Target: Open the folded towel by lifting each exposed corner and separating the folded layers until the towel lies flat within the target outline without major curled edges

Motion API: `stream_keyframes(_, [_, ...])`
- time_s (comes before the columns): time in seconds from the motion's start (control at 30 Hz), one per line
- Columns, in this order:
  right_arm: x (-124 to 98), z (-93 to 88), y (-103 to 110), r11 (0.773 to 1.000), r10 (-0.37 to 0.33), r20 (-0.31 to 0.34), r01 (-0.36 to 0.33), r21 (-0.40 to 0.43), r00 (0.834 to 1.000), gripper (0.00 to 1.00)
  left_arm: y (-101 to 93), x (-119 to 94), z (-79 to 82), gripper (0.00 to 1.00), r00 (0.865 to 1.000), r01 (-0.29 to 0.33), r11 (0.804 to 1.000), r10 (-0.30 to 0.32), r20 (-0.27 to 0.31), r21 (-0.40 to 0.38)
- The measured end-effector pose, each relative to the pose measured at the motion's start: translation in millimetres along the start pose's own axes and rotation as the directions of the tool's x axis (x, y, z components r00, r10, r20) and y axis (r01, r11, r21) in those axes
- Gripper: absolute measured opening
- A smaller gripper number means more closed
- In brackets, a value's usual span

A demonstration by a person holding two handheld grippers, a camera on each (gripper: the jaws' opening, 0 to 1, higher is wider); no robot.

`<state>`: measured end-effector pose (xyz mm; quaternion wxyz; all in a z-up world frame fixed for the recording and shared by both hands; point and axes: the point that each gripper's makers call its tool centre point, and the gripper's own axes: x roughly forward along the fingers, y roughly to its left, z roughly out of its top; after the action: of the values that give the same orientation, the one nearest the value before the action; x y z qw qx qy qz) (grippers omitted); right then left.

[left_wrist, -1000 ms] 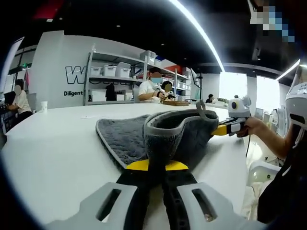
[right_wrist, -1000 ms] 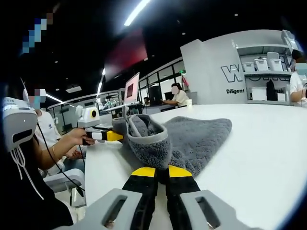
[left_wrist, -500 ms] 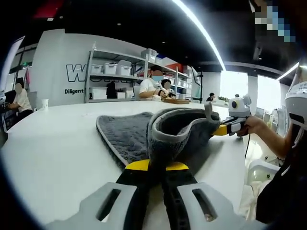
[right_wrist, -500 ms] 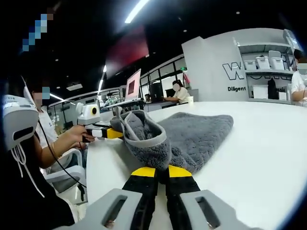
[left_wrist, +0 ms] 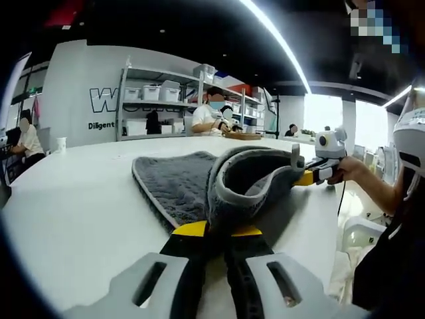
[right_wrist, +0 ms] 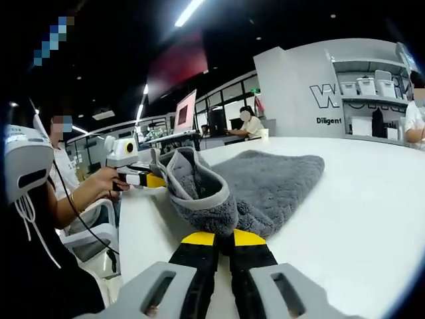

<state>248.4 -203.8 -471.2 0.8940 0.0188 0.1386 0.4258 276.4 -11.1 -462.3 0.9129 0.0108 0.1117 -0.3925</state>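
Jaws: both pairs are pinched together on the towel's grey edge, your left gripper (left_wrist: 218,229) at lower centre of the left gripper view, your right gripper (right_wrist: 224,236) at lower centre of the right gripper view.
Towel: the towel (left_wrist: 179,183) sits mid-frame on the white table (left_wrist: 73,199), its far half lying flat, the near layer raised in a curled loop between your two grips.
Change: over the last second you've lifted that loop a touch higher and spread it wider, with the hanging tab now further right.
Meaning: the top layer looks to be peeling off the one below, but it's nowhere near flat yet.
Containers: white bins sit on the shelf (left_wrist: 156,100) at upper left of the left gripper view, contents too small to make out.
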Motion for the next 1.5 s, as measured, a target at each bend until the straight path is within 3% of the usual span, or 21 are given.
stream_keyframes(0.63, [-3.2, 2.5, 1.4, 0.999, -0.028, 0.009, 0.028, -0.044, 1.0, 0.02, -2.1, -8.4, -2.5, 0.12, 1.0, -0.018, 0.998, 0.02, -0.022, 0.058])
stream_keyframes(0.97, [-4.1, 6.0, 4.0, 0.999, -0.034, 0.013, 0.035, -0.037, 0.999, 0.07, 3.5, -15.1, -0.5, 0.2, 0.998, -0.032, 0.995, 0.036, -0.042, 0.094])
stream_keyframes(1.1, [-5.6, 12.2, 7.1, 0.998, -0.041, 0.023, 0.042, -0.038, 0.999, 0.17, 6.4, -18.9, 9.5, 0.21, 0.998, -0.057, 0.994, 0.057, 0.01, 0.088])
stream_keyframes(1.2, [-9.5, 17.2, 3.9, 0.992, -0.091, 0.023, 0.092, -0.088, 0.996, 0.37, 8.0, -21.9, 14.1, 0.22, 0.997, -0.071, 0.992, 0.069, 0.025, 0.102])
stream_keyframes(1.27, [-11.5, 19.1, 3.2, 0.989, -0.107, 0.018, 0.108, -0.099, 0.994, 0.44, 9.6, -23.3, 16.1, 0.23, 0.996, -0.081, 0.991, 0.078, 0.029, 0.107])
stream_keyframes(1.5, [-17.3, 31.1, 9.7, 0.99, -0.092, 0.046, 0.097, -0.098, 0.995, 0.41, 11.0, -27.3, 22.3, 0.25, 0.996, -0.086, 0.987, 0.083, 0.029, 0.136])
